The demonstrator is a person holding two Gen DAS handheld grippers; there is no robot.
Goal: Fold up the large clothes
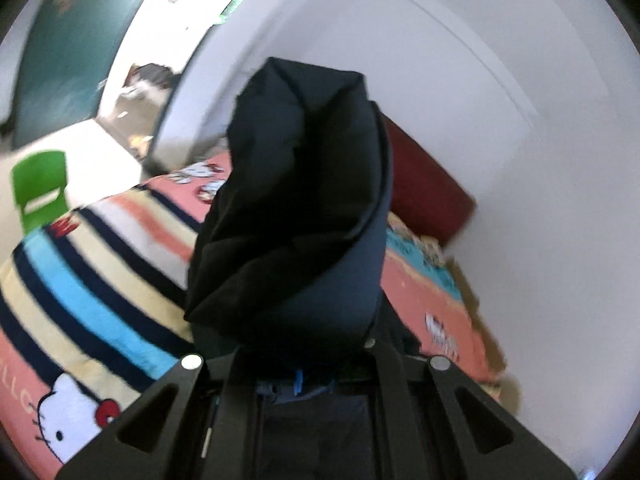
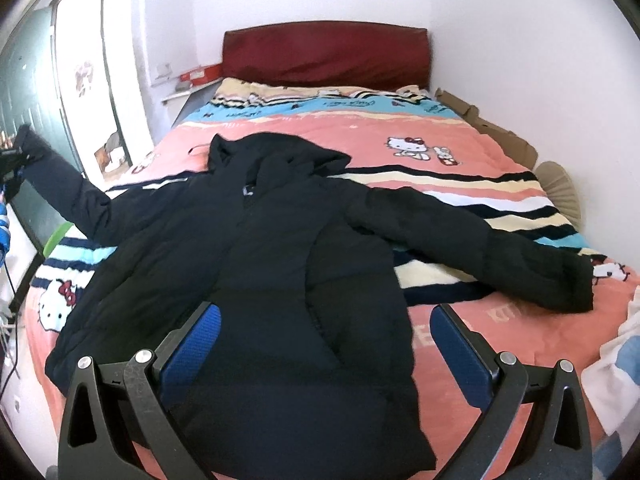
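While the bed (image 2: 460, 148) fills most of the right wrist view, we see the jacket (image 2: 256, 264) spread face up across its striped blanket (image 2: 440, 184), hood (image 2: 280, 156) toward twelve o'clock and hem toward six. One sleeve (image 2: 472, 240) lies flat toward three o'clock. The other sleeve (image 2: 68, 192) rises off the bed toward nine o'clock, and its cuff (image 1: 296, 128) is what the left wrist view shows bunched up right ahead of the camera.

We judge the jacket padded and soft, bulky but not heavy, with a smooth shell that may slide on itself. It should drape and spring back a little, so folds want pressing down. Cuffs, hem corners and shoulder seams look like the best places to pinch, since the fabric there is thin enough for the pads.

Our left gripper (image 1: 298, 376) is clamped tight on that cuff, tilted a little downward with the sleeve standing up at twelve o'clock from it. Our right gripper (image 2: 326, 344) hangs above the hem, pitched down toward the bed, its blue pads (image 2: 196, 340) spread wide and holding nothing.
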